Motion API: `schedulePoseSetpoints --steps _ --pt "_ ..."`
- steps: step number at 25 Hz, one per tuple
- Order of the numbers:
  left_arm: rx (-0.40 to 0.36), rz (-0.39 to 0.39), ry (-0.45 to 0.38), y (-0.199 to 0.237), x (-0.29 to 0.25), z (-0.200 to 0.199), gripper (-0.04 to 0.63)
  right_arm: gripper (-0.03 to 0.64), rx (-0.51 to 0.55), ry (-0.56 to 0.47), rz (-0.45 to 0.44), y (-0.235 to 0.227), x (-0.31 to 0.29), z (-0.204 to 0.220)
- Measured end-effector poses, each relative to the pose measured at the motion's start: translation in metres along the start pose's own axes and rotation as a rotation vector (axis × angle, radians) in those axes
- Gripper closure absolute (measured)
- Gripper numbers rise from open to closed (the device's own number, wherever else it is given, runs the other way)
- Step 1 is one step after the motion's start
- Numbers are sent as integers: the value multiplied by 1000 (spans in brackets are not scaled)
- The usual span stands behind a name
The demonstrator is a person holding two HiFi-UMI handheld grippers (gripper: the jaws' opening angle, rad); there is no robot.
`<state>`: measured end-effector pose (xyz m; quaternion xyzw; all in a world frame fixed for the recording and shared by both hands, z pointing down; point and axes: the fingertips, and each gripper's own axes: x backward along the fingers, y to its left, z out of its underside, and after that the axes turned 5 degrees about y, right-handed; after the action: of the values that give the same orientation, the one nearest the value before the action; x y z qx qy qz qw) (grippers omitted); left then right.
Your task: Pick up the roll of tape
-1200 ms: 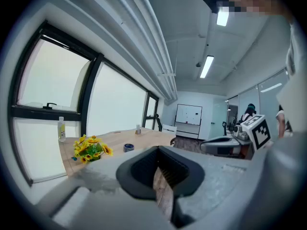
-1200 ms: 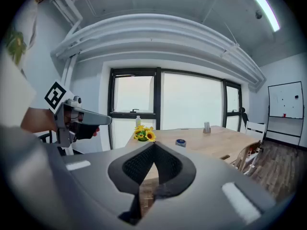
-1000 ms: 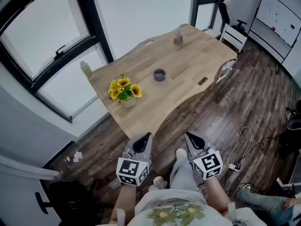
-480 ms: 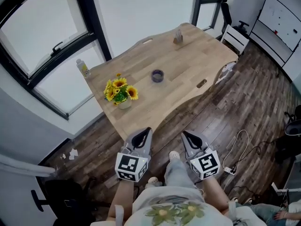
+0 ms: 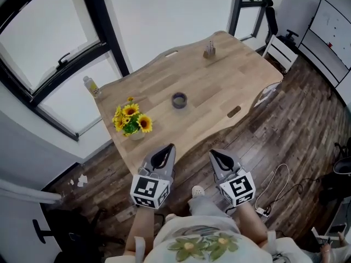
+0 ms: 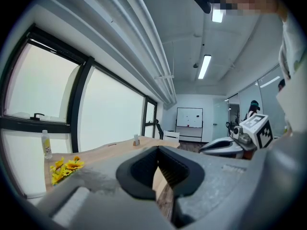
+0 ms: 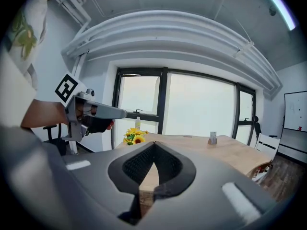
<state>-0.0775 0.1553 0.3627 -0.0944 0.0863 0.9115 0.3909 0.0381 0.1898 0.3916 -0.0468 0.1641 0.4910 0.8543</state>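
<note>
The roll of tape (image 5: 179, 99), a small dark ring, lies near the middle of the wooden table (image 5: 219, 86). My left gripper (image 5: 168, 147) and right gripper (image 5: 213, 153) hang side by side over the floor at the table's near edge, well short of the tape. Both are shut with nothing between the jaws. The left gripper (image 6: 157, 150) points along the table beside the window. The right gripper (image 7: 153, 145) faces the tabletop, with the left gripper (image 7: 98, 112) at its left. Neither gripper view shows the tape.
A vase of sunflowers (image 5: 130, 123) stands at the table's near left, a small bottle (image 5: 91, 85) at the window sill edge, and a small holder (image 5: 209, 49) at the far end. A white chair (image 5: 281, 51) stands beyond the table. Cables (image 5: 274, 185) lie on the floor at the right.
Both grippers and the person have moved forward toward the table's near edge. The table and tape now sit lower in the head view. The jaws stayed shut.
</note>
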Motion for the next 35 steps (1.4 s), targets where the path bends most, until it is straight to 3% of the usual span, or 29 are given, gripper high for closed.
schedulePoseSetpoints --steps 4,9,13,24,35 --pt "-21 -12 -10 -1 -31 -14 551 617 8 -2 -30 -31 -12 0" --pt "-79 -78 -24 2 -62 -26 343 617 28 -7 -83 -59 -25 -2" --pt "-95 -135 -37 7 -79 -29 277 617 48 -9 -121 -76 -29 3" --pt "-185 -167 66 20 -113 -21 272 617 8 -14 -154 -103 -53 6" --pt "-199 -137 164 51 -165 1 272 617 -1 3 -159 -128 -92 4"
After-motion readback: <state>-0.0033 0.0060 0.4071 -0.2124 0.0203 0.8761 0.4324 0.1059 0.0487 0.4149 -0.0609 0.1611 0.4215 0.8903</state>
